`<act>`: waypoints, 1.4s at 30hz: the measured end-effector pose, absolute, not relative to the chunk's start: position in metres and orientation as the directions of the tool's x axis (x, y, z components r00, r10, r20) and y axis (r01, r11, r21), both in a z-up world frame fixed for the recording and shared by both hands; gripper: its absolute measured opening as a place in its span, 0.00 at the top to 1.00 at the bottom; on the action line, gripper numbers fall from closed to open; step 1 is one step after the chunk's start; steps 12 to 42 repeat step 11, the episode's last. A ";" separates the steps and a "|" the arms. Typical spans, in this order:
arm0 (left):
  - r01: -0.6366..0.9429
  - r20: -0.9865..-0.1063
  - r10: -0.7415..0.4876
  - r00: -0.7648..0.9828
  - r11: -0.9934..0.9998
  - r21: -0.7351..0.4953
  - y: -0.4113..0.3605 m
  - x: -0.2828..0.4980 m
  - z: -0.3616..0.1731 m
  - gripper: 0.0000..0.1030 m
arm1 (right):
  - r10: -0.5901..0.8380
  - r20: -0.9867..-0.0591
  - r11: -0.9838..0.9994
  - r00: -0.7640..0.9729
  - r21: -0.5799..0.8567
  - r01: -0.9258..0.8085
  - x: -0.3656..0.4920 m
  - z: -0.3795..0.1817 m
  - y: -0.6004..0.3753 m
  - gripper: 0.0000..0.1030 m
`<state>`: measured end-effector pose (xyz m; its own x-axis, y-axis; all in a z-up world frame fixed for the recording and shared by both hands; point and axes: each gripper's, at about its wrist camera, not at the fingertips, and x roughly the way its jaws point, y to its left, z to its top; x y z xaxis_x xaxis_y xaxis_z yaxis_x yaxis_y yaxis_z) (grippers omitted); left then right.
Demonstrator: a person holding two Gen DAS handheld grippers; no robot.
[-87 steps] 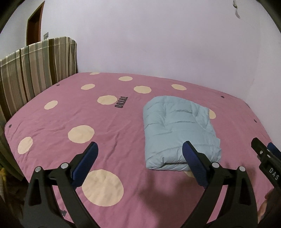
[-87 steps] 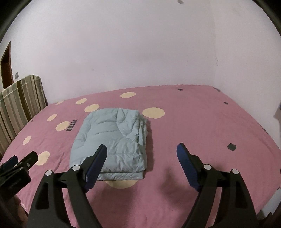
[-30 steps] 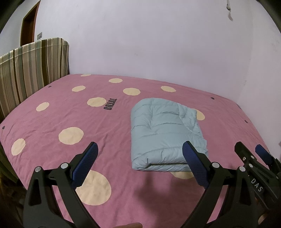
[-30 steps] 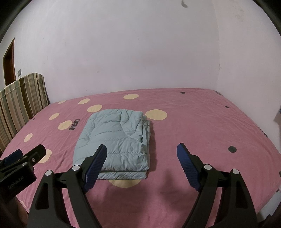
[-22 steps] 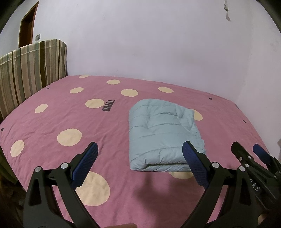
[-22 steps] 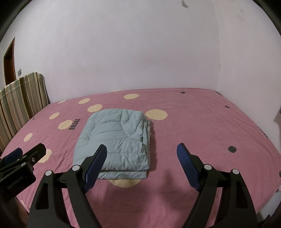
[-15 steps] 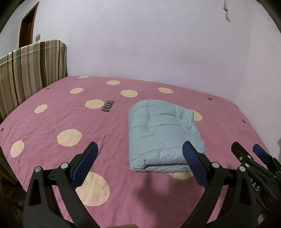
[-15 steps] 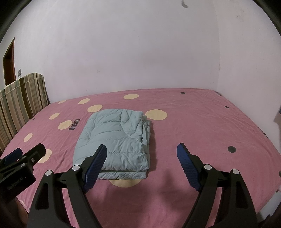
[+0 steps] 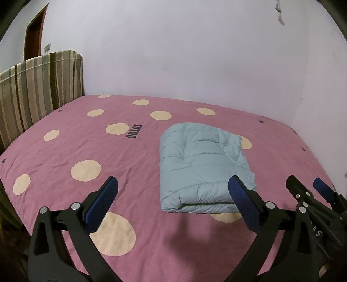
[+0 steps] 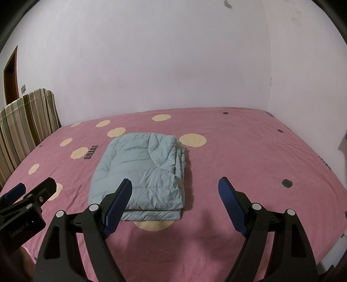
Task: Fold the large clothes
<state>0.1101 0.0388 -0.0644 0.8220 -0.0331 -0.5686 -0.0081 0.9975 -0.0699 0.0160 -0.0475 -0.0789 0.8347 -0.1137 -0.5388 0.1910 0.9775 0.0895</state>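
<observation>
Pale-blue quilted jacket (image 9: 201,167), folded on the bed (image 9: 65,151), is judged soft, light, slippery, best pinched at its near layered edge; both grippers' fingers (image 10: 118,204) are spread wide, empty.

The near corner of the folded pale-blue quilted down jacket (image 9: 201,164) was masked by a blue-padded finger of the left gripper (image 9: 174,201) in the left wrist view, and by a finger of the right gripper (image 10: 175,201) in the right wrist view. A cream dot under the jacket's near edge showed only in part. The small dark lettering (image 9: 134,131) printed on the pink cream-dotted bedsheet (image 9: 65,151) was too small to read. The striped fabric-covered headboard (image 9: 32,91) and brown door frame (image 9: 34,34) were cut off at the left edge. A small object (image 9: 279,13) high on the white wall could not be identified.
</observation>
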 end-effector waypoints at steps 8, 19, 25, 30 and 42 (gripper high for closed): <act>-0.036 -0.598 -0.023 0.801 0.996 -0.086 0.059 0.135 -0.082 0.02 | -0.141 -0.559 0.968 0.817 0.097 0.233 0.032 -0.091 -0.074 0.22; -0.099 -0.627 0.008 0.779 0.989 -0.111 0.086 0.157 -0.098 0.02 | -0.166 -0.576 0.958 0.800 0.100 0.270 0.041 -0.099 -0.094 0.22; -0.099 -0.627 0.008 0.779 0.989 -0.111 0.086 0.157 -0.098 0.02 | -0.166 -0.576 0.958 0.800 0.100 0.270 0.041 -0.099 -0.094 0.22; -0.099 -0.627 0.008 0.779 0.989 -0.111 0.086 0.157 -0.098 0.02 | -0.166 -0.576 0.958 0.800 0.100 0.270 0.041 -0.099 -0.094 0.22; -0.099 -0.627 0.008 0.779 0.989 -0.111 0.086 0.157 -0.098 0.02 | -0.166 -0.576 0.958 0.800 0.100 0.270 0.041 -0.099 -0.094 0.22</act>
